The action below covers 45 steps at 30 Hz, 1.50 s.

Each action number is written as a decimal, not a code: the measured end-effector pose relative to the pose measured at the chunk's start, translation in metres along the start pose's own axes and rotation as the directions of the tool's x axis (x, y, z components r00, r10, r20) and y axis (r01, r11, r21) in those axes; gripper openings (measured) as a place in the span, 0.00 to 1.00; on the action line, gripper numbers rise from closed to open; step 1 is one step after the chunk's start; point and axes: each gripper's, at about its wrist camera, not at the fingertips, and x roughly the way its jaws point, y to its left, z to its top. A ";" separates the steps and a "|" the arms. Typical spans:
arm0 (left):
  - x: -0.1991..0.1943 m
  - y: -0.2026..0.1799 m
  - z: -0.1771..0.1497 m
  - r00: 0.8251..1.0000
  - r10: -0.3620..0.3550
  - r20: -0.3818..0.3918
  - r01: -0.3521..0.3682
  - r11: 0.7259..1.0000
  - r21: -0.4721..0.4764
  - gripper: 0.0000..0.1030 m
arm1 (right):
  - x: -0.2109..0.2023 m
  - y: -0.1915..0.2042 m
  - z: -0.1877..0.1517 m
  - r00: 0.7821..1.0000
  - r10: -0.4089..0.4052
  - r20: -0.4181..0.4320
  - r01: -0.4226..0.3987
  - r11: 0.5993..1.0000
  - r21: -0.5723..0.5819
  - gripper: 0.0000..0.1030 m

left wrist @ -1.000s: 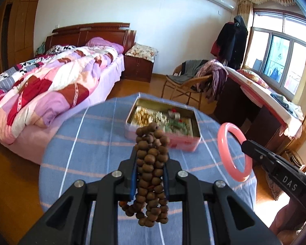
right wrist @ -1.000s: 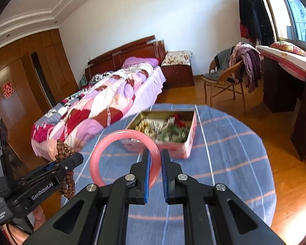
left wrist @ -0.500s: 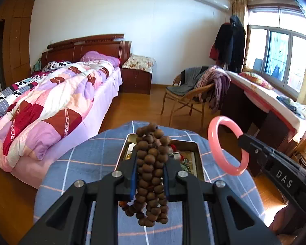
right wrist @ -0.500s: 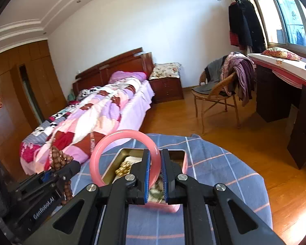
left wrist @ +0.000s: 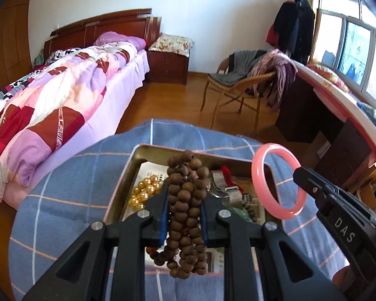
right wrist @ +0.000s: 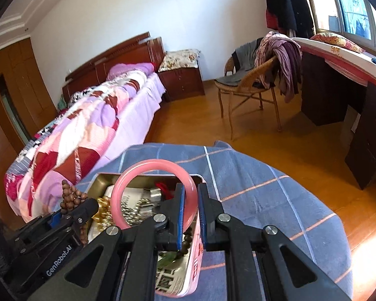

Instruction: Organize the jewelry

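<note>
2 grippers (left wrist: 184, 200) (right wrist: 189, 205) now closer over tin (left wrist: 127, 173)

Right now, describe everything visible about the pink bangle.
The smooth, glossy pink ring bangle looks like translucent stone or glass, a closed circle with a round cross-section and no clasp or markings. It stands roughly upright on edge, pinched at its lower right rim between the blue-padded fingers of the right tongs. It hangs in the air above the open rectangular metal tin of jewelry, and only the tongs can be seen touching it. In the left wrist view the bangle appears beside the tin's right edge.
</note>
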 end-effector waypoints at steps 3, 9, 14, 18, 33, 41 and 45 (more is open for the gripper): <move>0.014 -0.002 -0.003 0.999 0.013 -0.031 -0.012 1.000 0.005 0.20 | 0.017 -0.001 -0.003 1.000 -0.007 -0.030 0.007 1.000 -0.006 0.10; 0.033 -0.005 -0.003 0.996 0.043 -0.080 -0.043 0.999 0.012 0.20 | 0.035 0.000 -0.008 0.998 -0.016 -0.058 0.015 1.000 -0.020 0.10; 0.039 -0.012 -0.003 0.994 0.067 -0.083 -0.064 0.997 0.037 0.20 | 0.036 -0.006 -0.008 0.999 0.005 -0.043 -0.006 1.000 -0.008 0.13; 0.039 -0.014 -0.002 0.993 0.080 -0.091 -0.076 0.996 0.046 0.20 | 0.034 -0.012 -0.008 0.996 0.038 -0.075 -0.037 0.999 0.025 0.27; -0.008 -0.007 -0.006 0.986 0.151 -0.070 -0.151 0.988 0.016 0.76 | -0.045 -0.017 -0.018 0.999 0.029 0.016 -0.030 0.997 0.069 0.51; -0.045 0.005 -0.037 0.974 0.214 -0.067 -0.214 0.977 0.008 0.86 | -0.074 -0.007 -0.044 0.999 0.023 -0.023 -0.022 0.999 0.039 0.52; -0.067 0.006 -0.052 0.973 0.223 -0.052 -0.223 0.975 0.008 0.88 | -0.093 -0.004 -0.060 0.999 0.027 -0.028 -0.026 0.999 0.022 0.57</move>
